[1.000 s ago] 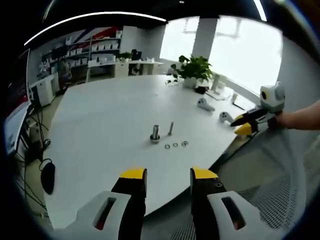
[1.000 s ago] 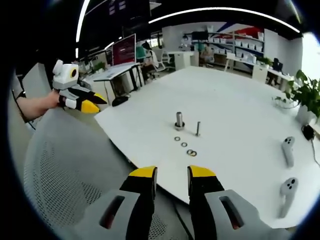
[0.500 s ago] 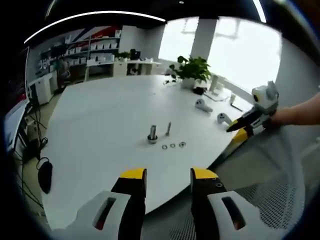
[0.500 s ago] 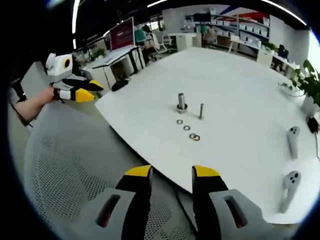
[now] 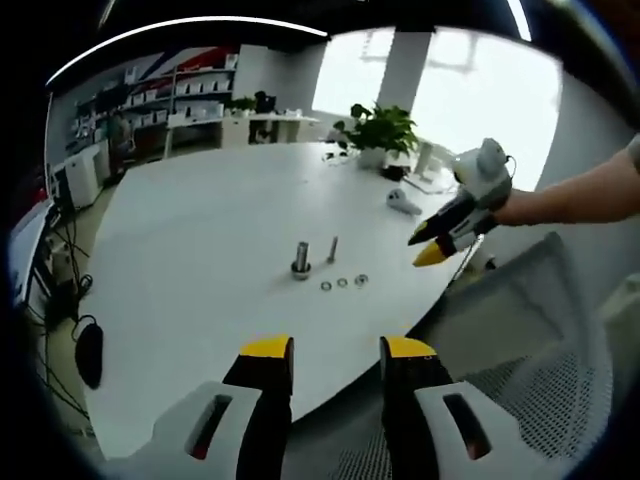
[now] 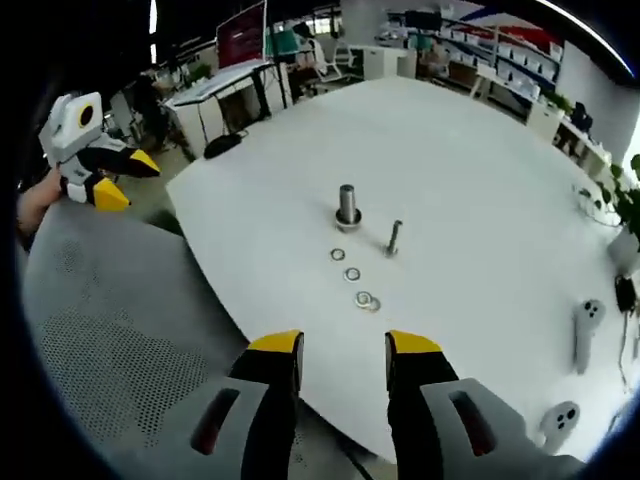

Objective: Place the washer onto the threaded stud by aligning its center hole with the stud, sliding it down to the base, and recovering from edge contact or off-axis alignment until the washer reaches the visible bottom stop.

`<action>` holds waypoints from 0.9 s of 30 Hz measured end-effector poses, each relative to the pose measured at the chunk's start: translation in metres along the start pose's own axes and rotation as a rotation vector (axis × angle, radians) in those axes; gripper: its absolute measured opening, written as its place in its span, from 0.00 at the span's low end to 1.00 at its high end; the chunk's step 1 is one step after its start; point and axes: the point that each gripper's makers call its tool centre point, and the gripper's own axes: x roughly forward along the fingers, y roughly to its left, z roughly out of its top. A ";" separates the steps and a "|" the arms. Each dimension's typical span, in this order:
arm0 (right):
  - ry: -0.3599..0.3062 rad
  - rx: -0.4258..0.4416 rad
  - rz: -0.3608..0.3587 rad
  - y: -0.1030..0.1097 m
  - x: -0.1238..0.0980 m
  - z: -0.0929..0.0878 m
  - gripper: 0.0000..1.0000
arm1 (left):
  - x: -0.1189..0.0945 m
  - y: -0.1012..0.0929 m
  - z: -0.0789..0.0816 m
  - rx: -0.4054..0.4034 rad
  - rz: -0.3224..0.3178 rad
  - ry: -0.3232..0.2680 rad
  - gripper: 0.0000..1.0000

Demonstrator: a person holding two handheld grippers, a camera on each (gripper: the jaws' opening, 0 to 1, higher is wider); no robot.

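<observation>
Right gripper (image 6: pixel 343 345): jaws parted, empty, has advanced over the table (image 6: pixel 480 180) edge since 1 second ago. Left gripper (image 5: pixel 337 347): parted, empty, hanging back. Washers (image 6: pixel 352 274) lie flat in a row just beside the threaded stud (image 6: pixel 393 237) (the thicker post (image 6: pixel 347 207) stands nearby). Judgement: approach under way; no washer picked yet.

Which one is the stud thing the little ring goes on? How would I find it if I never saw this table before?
Start at the big white table and look near its middle, where small metal parts sit together. A short row of little flat rings lies there, and just beyond it stand two upright metal posts. The stud is the fatter, taller post with a wide round foot; the bolt beside it is much thinner.
</observation>
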 end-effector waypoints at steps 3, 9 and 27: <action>-0.025 0.008 0.000 0.002 0.017 0.008 0.33 | -0.001 0.000 0.000 -0.032 -0.009 -0.012 0.33; 0.072 -0.024 0.016 0.000 0.048 -0.011 0.33 | 0.000 -0.002 -0.001 -0.017 -0.013 0.000 0.33; 0.204 -0.168 0.008 -0.033 0.082 -0.025 0.25 | 0.001 -0.003 -0.001 -0.012 -0.020 0.005 0.31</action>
